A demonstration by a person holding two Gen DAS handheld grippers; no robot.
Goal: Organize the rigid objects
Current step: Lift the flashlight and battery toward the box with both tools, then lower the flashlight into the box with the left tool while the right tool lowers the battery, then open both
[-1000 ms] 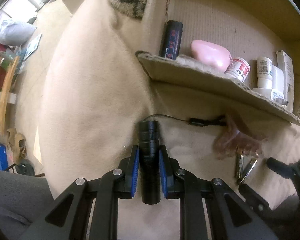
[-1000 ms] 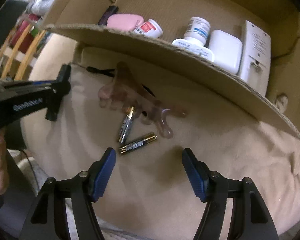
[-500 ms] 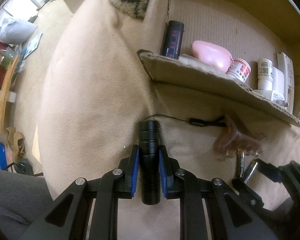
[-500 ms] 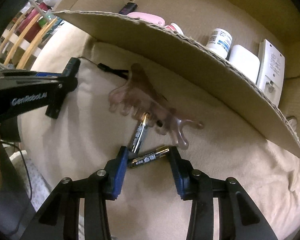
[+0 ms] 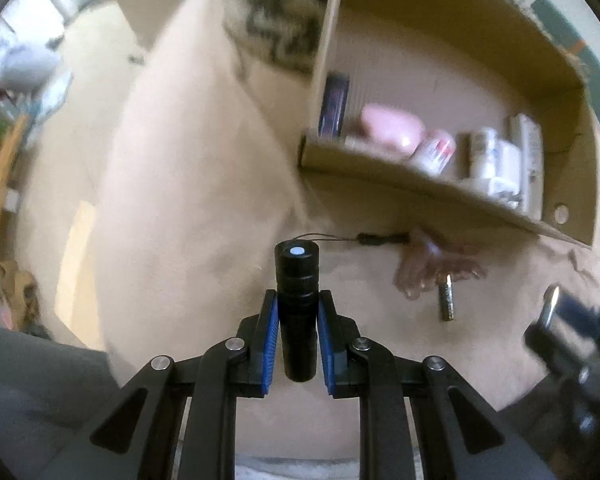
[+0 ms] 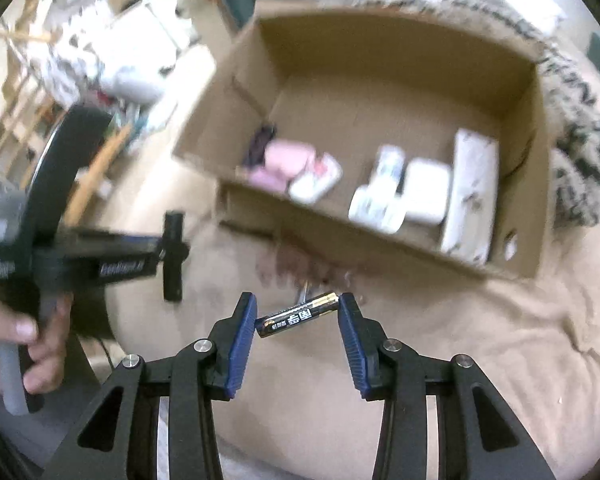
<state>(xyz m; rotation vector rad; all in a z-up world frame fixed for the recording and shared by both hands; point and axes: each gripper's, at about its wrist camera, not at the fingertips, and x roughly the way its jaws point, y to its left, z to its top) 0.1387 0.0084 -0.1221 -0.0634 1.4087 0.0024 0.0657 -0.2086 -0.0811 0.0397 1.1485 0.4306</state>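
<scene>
Left gripper (image 5: 297,316), bottom centre of the left wrist view: blue pads clamped on one black cylindrical flashlight (image 5: 297,300), white lens end facing away from the camera, a thin black wrist cord trailing from it toward the right. The flashlight hangs above the beige fabric cushion (image 5: 188,184).

Right gripper (image 6: 298,320), bottom centre of the right wrist view: its jaws have just been closing and now pinch one black-and-gold AA battery (image 6: 299,315) end to end, the battery slightly tilted, gold end at the right pad.

Second battery (image 5: 446,298), same type, lies on the cushion at lower right of the left wrist view, one end just under a translucent brownish plastic claw-shaped piece (image 5: 436,268). So two batteries counted: one held, one lying.

One open brown cardboard box (image 6: 400,52) fills the upper centre and right of the right wrist view. Inside along its near wall, blurred: one dark flat item at left, one pink rounded object (image 6: 284,158), one small white jar with red label (image 6: 316,178), one white bottle (image 6: 384,184), one white square block (image 6: 426,192), one tall white rectangular device (image 6: 470,196). Six things in the box, as far as the blur allows.

A person's hand (image 6: 28,344) at lower left of the right wrist view grips the left gripper's handle.
</scene>
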